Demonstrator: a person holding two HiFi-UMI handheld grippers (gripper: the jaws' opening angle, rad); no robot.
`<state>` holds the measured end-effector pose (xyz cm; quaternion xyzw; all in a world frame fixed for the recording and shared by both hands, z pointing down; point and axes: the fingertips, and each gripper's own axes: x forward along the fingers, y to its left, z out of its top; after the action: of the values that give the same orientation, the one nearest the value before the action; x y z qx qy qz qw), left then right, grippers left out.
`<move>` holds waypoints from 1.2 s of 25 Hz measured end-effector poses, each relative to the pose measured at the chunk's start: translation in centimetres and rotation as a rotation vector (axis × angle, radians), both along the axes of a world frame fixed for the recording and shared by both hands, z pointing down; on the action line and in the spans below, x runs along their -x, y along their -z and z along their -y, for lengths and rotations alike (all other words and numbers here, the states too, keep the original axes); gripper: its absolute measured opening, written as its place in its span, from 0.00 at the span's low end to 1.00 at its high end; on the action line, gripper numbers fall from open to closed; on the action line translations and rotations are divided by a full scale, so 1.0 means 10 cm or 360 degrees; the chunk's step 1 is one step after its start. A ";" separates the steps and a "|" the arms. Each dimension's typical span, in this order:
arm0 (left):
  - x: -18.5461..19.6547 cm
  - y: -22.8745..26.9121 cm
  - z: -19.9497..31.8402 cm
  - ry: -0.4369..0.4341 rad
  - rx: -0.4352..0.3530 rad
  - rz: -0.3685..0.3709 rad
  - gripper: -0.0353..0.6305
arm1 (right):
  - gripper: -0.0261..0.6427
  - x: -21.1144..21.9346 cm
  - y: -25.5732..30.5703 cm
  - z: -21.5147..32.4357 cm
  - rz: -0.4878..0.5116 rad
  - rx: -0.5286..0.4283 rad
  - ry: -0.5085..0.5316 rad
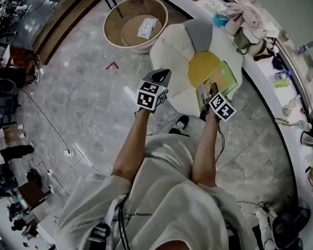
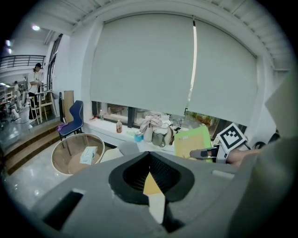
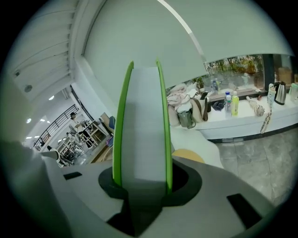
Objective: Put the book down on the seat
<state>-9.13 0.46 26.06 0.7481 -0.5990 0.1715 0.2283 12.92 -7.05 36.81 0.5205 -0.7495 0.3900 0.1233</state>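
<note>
**Book held over the seat in the right gripper**

Below me is the grey marble floor (image 1: 82, 99), and along its right side a curved white table (image 1: 264, 87) runs under the window, loaded with bags (image 1: 247, 18) and bottles. Against that table stands the seat (image 1: 171, 48), a white petal-shaped thing with a yellow cushion (image 1: 201, 67) in the middle and a grey pad at the back. Just beyond it on the floor sits a round tan tub (image 1: 112, 19) with a tissue pack (image 1: 147, 27) inside.

The book (image 1: 222, 81) has green covers and hangs above the right part of the seat, next to the yellow cushion. I cannot tell whether it touches the seat. My right gripper (image 1: 211, 90) pinches it at one edge. In the right gripper view the white page block and both green covers fill the space between the jaws.

My left gripper (image 1: 161, 74) hovers beside it over the front left of the seat. Its jaws are drawn together at the tips and hold nothing.
</note>
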 end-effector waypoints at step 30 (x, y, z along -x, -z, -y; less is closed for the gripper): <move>-0.11 -0.52 0.99 0.0065 -0.0107 -0.0252 0.06 | 0.23 -0.60 -0.38 0.07 -0.0512 0.0048 -0.0001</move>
<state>-8.04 -9.44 31.28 0.7542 -0.5996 0.0868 0.2533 18.91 -7.76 40.59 0.5747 -0.7139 0.3130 0.2494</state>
